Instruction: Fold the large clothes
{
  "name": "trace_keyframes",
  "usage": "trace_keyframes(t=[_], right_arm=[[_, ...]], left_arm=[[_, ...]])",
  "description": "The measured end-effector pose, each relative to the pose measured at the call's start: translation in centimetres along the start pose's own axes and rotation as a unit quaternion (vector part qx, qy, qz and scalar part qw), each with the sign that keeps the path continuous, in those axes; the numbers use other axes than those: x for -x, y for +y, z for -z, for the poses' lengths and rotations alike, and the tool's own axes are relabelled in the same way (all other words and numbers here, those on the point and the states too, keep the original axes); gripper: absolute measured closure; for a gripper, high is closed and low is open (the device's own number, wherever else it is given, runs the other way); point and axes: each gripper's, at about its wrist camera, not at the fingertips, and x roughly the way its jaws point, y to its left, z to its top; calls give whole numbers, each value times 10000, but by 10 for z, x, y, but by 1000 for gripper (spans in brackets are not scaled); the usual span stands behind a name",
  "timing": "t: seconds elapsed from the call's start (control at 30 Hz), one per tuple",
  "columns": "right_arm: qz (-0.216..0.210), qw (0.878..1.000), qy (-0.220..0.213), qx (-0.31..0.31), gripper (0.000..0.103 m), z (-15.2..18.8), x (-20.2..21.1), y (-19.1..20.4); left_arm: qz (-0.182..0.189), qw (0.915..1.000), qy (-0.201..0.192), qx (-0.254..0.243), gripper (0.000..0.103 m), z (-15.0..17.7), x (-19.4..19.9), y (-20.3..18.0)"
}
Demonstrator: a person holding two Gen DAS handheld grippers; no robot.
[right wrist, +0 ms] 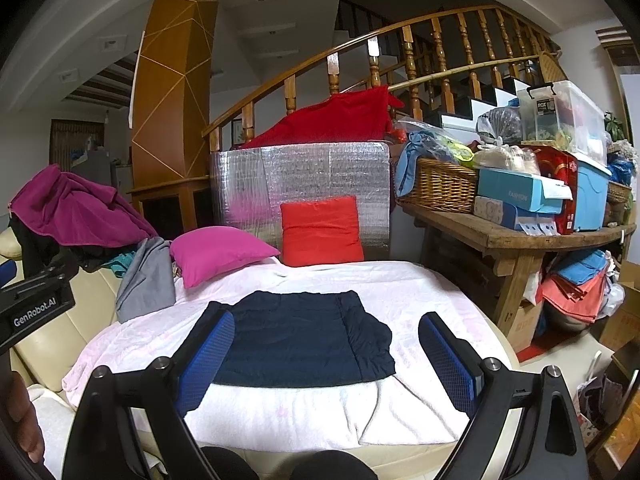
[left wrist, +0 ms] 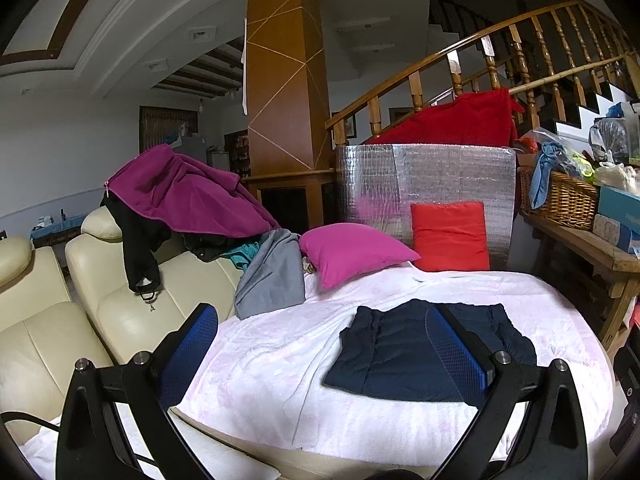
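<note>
Nearest to me, the left gripper (left wrist: 322, 344) is hanging with its blue-padded fingers spread wide and nothing between them, and the right gripper (right wrist: 326, 354) is doing the same, both poised above the near edge of the pale pink blanket (right wrist: 280, 412) that is covering the bed. Just beyond them a navy quilted garment (right wrist: 296, 340) is lying flat on that blanket, already folded into a rough rectangle, though its right edge is bulging out unevenly. Judging by that, this piece is looking close to done.

To the left a grey garment (left wrist: 272, 276) is slumping off the cream leather sofa (left wrist: 120, 320) onto the blanket, with a purple fleece (left wrist: 188, 192) heaped on the sofa back behind it. A magenta pillow (right wrist: 216, 250) and a red cushion (right wrist: 320, 230) are sitting further back against a silver foil panel (right wrist: 300, 172). On the right a wooden table (right wrist: 520, 236) is carrying a wicker basket (right wrist: 440, 184) and boxes.

The risk I am seeing: the quilted fabric is looking slippery and puffy, so a pinch on only the top layer could peel the fold open. Dragging the grey garment in could also bump the navy stack out of shape.
</note>
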Motion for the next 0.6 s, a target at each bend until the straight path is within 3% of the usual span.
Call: trace_keyframes(t=[0.33, 0.6], right_arm=[[-13, 10000, 11, 34, 8, -2, -2, 4], [-34, 9998, 143, 103, 8, -5, -22, 9]], left_arm=[[-15, 10000, -53, 71, 0, -2, 0, 2], [-46, 9999, 95, 121, 0, -4, -22, 6]])
